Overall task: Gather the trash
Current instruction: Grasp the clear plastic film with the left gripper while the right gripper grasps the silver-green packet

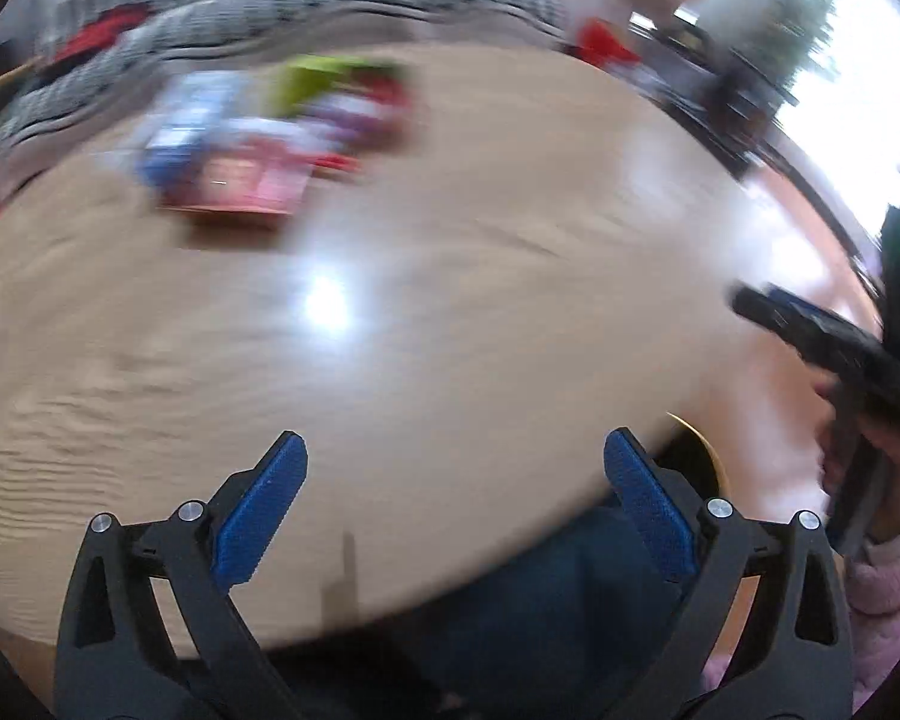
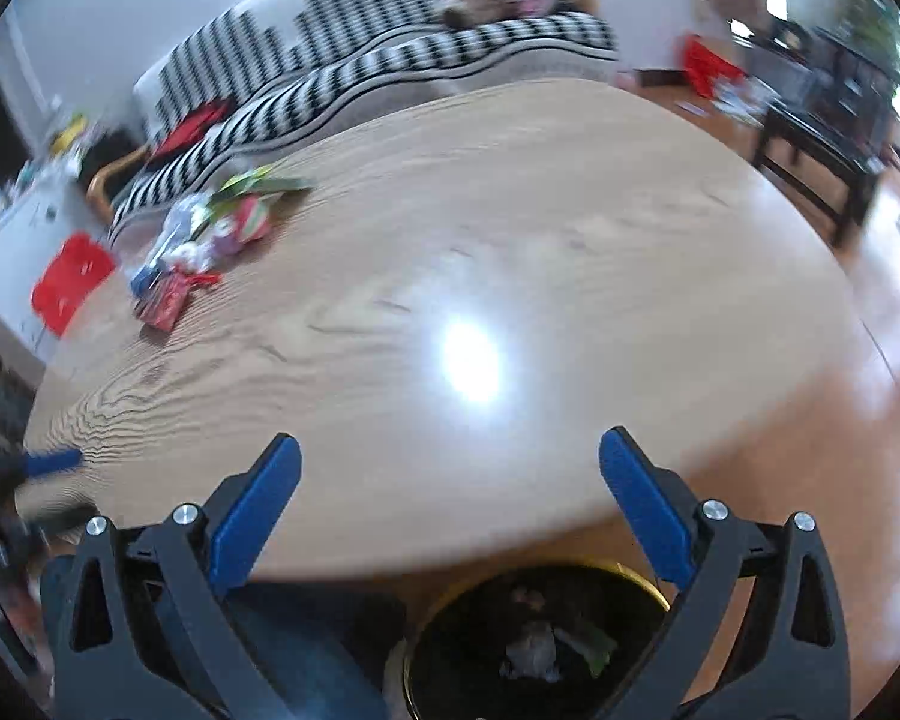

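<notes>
A heap of coloured wrappers (image 2: 204,246) lies on the far left of the oval wooden table (image 2: 510,240); in the left wrist view the same wrappers (image 1: 252,150) are blurred, red, blue and green. A black bin with a gold rim (image 2: 540,642) stands below the table's near edge, with crumpled trash inside. My right gripper (image 2: 450,468) is open above that edge, nothing between its blue pads. My left gripper (image 1: 456,462) is open and empty too. The right gripper (image 1: 840,348) shows at the right of the left wrist view, held by a hand in a pink sleeve.
A black-and-white striped sofa (image 2: 360,72) runs behind the table. A red box (image 2: 69,282) sits at the left, a dark chair (image 2: 822,132) at the right, and wooden floor (image 2: 810,480) lies beside the table. A blue-clad leg (image 1: 540,612) is under the near edge.
</notes>
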Demonstrator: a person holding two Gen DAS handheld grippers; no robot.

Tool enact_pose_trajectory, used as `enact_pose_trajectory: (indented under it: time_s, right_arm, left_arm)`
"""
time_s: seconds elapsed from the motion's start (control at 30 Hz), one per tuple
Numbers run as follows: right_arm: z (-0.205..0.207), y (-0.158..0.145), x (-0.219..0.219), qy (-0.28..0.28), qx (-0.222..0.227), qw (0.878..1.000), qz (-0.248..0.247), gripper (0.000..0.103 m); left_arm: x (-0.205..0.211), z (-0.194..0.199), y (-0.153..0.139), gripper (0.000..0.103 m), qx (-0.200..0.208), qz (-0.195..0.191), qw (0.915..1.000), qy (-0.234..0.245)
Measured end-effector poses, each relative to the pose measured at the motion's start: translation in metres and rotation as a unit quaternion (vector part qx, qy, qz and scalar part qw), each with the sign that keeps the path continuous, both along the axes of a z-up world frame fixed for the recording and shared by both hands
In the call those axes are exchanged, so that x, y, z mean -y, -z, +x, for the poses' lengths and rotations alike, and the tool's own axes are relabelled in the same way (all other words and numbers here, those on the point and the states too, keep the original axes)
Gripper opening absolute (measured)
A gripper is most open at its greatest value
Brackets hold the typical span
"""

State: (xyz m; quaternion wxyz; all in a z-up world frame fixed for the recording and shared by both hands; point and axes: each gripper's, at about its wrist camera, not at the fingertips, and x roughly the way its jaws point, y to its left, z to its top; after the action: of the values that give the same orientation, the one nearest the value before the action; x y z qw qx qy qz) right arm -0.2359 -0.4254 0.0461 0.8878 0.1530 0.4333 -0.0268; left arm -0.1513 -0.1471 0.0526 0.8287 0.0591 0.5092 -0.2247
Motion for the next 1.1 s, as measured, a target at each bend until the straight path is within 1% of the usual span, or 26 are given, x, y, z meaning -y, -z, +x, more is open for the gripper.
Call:
enact_pose_trajectory:
  time_s: [0.07, 0.17, 0.3, 0.4, 0.47, 0.57, 0.63, 0.7, 0.8, 0.97, 1.1]
  right_arm:
    - [0.023, -0.005, -0.015, -0.019, 0.0, 1.0, -0.004, 0.096]
    - [0.061, -0.018, -0.04, -0.048, 0.007, 0.999, -0.011, 0.096]
    - [0.111, -0.028, -0.071, -0.077, 0.012, 0.996, -0.035, 0.096]
    - [0.151, -0.036, -0.095, -0.093, 0.016, 0.994, -0.061, 0.096]
    - [0.174, -0.038, -0.106, -0.097, 0.021, 0.993, -0.068, 0.096]
    - [0.211, -0.039, -0.128, -0.108, 0.02, 0.991, -0.081, 0.096]
    - [0.236, -0.037, -0.144, -0.121, 0.017, 0.988, -0.098, 0.096]
    - [0.255, -0.033, -0.158, -0.131, 0.018, 0.984, -0.122, 0.096]
    - [0.284, -0.023, -0.177, -0.143, 0.013, 0.976, -0.165, 0.096]
    - [0.311, -0.008, -0.184, -0.145, 0.009, 0.969, -0.198, 0.096]
    - [0.323, 0.001, -0.183, -0.147, 0.0, 0.968, -0.202, 0.096]
  left_arm:
    - [-0.039, 0.031, -0.011, 0.096, 0.007, 0.004, 0.9988, -0.048]
    - [-0.077, 0.068, -0.028, 0.096, 0.021, 0.016, 0.995, -0.097]
    - [-0.115, 0.12, -0.041, 0.096, 0.029, 0.026, 0.9899, -0.136]
    - [-0.131, 0.163, -0.041, 0.096, 0.031, 0.047, 0.9869, -0.151]
    - [-0.135, 0.188, -0.035, 0.096, 0.029, 0.058, 0.9855, -0.156]
    - [-0.145, 0.221, -0.024, 0.096, 0.016, 0.061, 0.9842, -0.165]
    - [-0.15, 0.244, -0.015, 0.096, 0.01, 0.063, 0.983, -0.172]
    - [-0.154, 0.263, -0.006, 0.096, 0.007, 0.07, 0.9828, -0.171]
    - [-0.153, 0.28, 0.008, 0.096, 0.003, 0.074, 0.9841, -0.162]
    - [-0.148, 0.31, 0.024, 0.096, 0.006, 0.085, 0.9857, -0.145]
    - [-0.138, 0.332, 0.033, 0.096, 0.013, 0.09, 0.9881, -0.124]
